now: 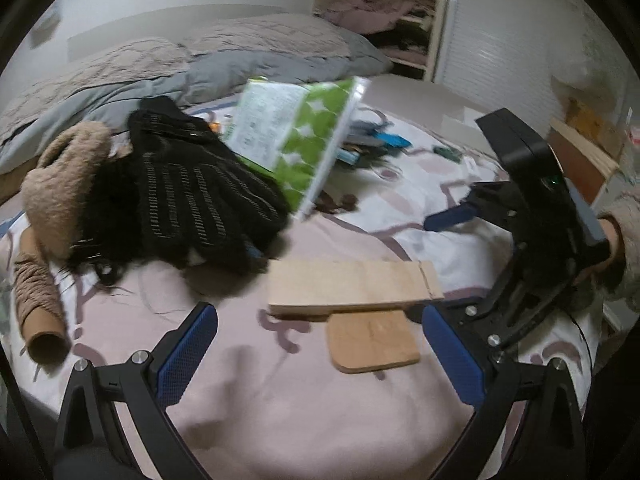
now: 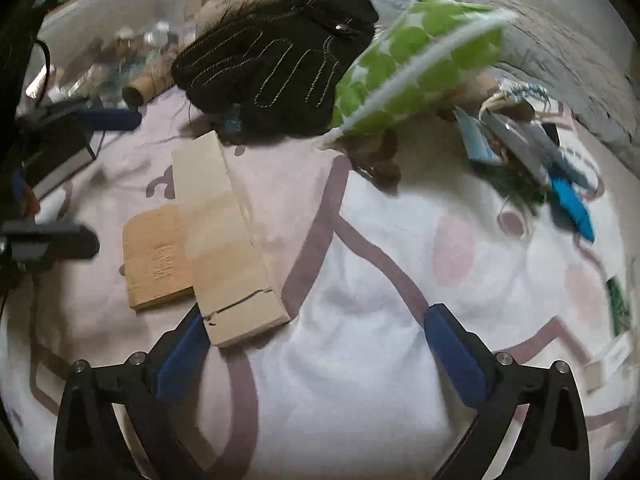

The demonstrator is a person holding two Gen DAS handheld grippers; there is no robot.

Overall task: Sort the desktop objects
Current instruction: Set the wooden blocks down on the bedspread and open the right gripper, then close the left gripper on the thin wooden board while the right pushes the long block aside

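On my left wrist view, far left, a cardboard tube wound with brown yarn (image 1: 37, 304) lies on the pink patterned bedsheet (image 1: 304, 400), with a tan fuzzy item (image 1: 60, 184) behind it. Next comes a black glove (image 1: 200, 196), with a green star-print packet (image 1: 296, 136) leaning against it. My left gripper (image 1: 320, 356) stands wide apart, holding nothing, above the sheet. Between its fingers a long pale wood block (image 1: 352, 288) lies across a smaller rounded wooden board (image 1: 372, 344). Further right, my right gripper (image 1: 448, 264) hangs beside the block's end.

On the right wrist view, that gripper (image 2: 316, 356) is spread wide and empty, its left finger (image 2: 180, 356) just beside the block (image 2: 228, 240). A blue-handled tool (image 2: 572, 204) lies among clutter at far right.
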